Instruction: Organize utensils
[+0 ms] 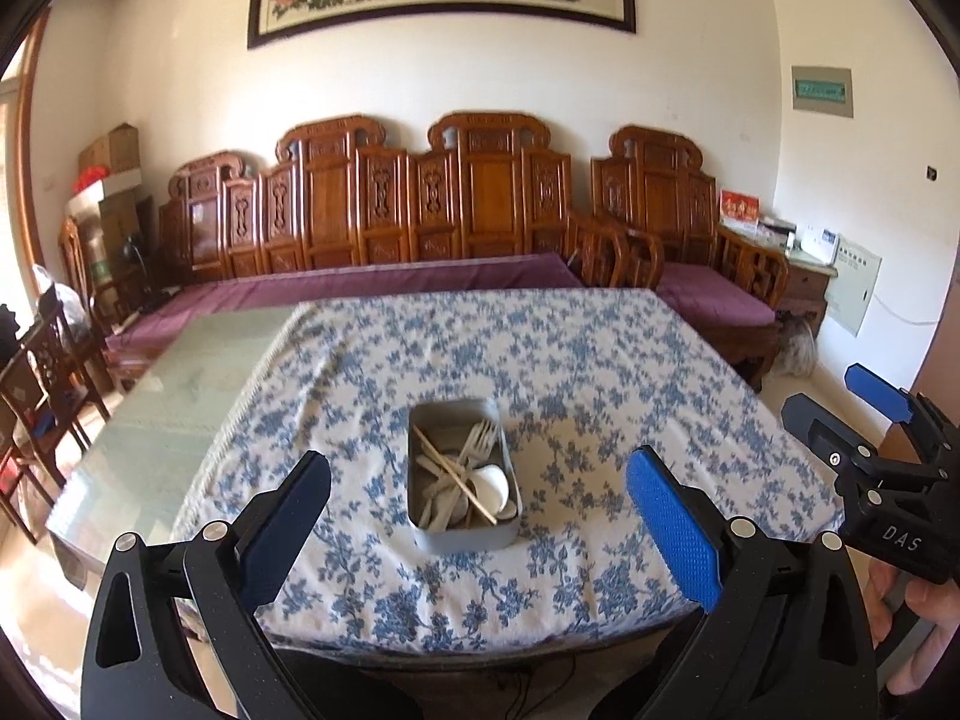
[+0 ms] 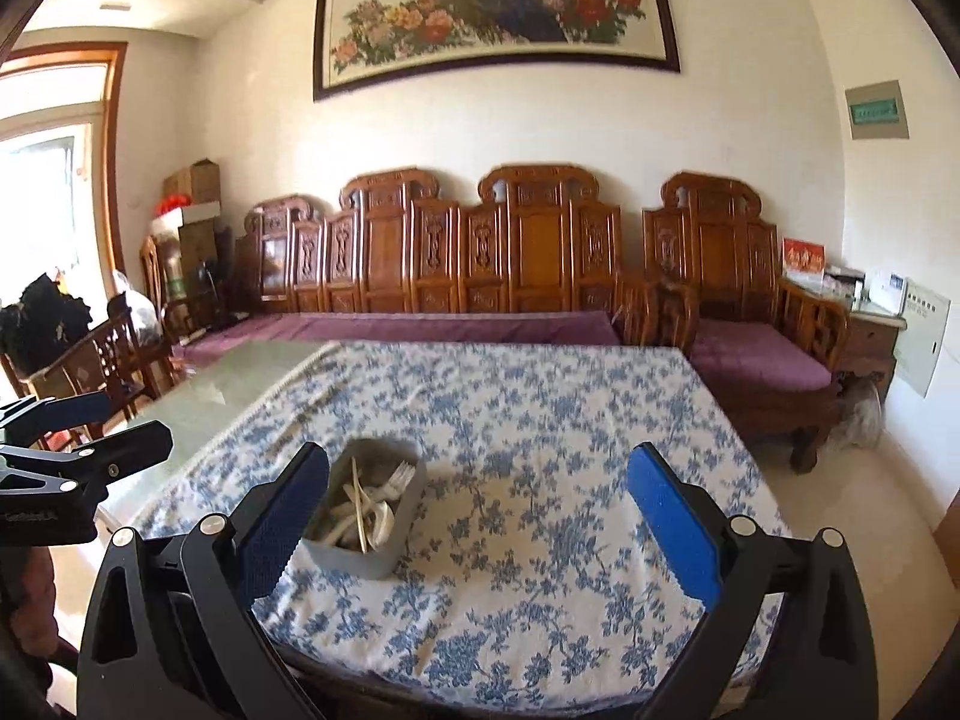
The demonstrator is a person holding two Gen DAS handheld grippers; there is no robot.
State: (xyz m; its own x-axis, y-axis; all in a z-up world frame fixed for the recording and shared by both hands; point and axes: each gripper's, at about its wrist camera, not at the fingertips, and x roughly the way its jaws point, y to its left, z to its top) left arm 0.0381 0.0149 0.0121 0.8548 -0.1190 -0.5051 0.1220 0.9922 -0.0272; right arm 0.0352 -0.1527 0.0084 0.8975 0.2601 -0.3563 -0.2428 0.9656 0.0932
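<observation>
A grey metal box [image 1: 462,531] sits near the front of the blue-flowered tablecloth [image 1: 600,372]. It holds white forks [image 1: 480,438], white spoons [image 1: 489,483] and wooden chopsticks [image 1: 456,471]. My left gripper [image 1: 477,510] is open and empty, held above and just in front of the box. My right gripper [image 2: 477,507] is open and empty, to the right of the box [image 2: 369,558]. The right gripper also shows at the right edge of the left wrist view [image 1: 864,426]. The left gripper shows at the left edge of the right wrist view [image 2: 84,438].
The cloth covers the right part of a glass-topped table [image 1: 174,414]. A carved wooden sofa [image 1: 420,210] with purple cushions stands behind the table. Wooden chairs [image 1: 54,360] stand at the left. A small cabinet [image 1: 804,282] is at the back right.
</observation>
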